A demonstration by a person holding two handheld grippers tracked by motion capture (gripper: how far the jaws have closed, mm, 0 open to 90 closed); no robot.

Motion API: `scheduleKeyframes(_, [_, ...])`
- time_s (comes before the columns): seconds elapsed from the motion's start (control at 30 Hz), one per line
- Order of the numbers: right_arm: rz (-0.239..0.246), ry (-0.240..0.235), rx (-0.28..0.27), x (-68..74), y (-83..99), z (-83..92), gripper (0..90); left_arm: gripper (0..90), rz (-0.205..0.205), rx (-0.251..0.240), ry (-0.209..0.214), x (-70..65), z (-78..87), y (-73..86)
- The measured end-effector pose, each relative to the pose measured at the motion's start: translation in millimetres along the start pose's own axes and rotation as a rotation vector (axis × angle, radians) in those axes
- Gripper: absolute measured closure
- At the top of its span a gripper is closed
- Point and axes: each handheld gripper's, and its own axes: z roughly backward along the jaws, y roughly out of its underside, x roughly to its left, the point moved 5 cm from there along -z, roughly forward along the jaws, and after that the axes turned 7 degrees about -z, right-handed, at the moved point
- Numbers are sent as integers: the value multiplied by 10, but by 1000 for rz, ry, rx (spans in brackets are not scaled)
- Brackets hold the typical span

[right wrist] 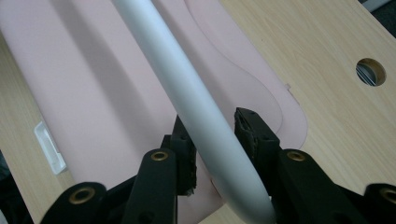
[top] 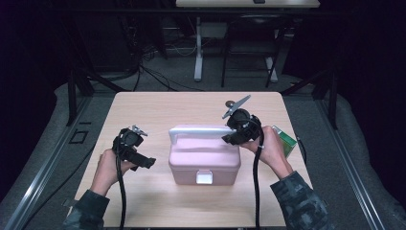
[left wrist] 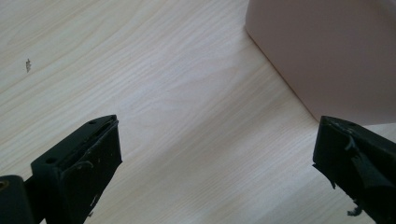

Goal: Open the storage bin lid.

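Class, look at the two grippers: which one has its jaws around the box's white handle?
The right gripper: its jaws close on the handle. The left gripper is open over bare table.

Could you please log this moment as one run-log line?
right gripper: shut on white handle | left gripper: open, beside pink box | table

A lab: dark curtains, floor cables (top: 158, 76), test table (top: 143, 105).
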Motion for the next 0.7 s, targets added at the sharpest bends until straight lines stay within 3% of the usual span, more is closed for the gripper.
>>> scheduleKeyframes(0.5, [6,-10,-8,-17,2,26,716,24,0,-18,4,-17,-3,-15])
scheduleKeyframes(0.7, [-20,-28,-28,-37,-15,53,715,33,1,-35,9,-24,15,-21])
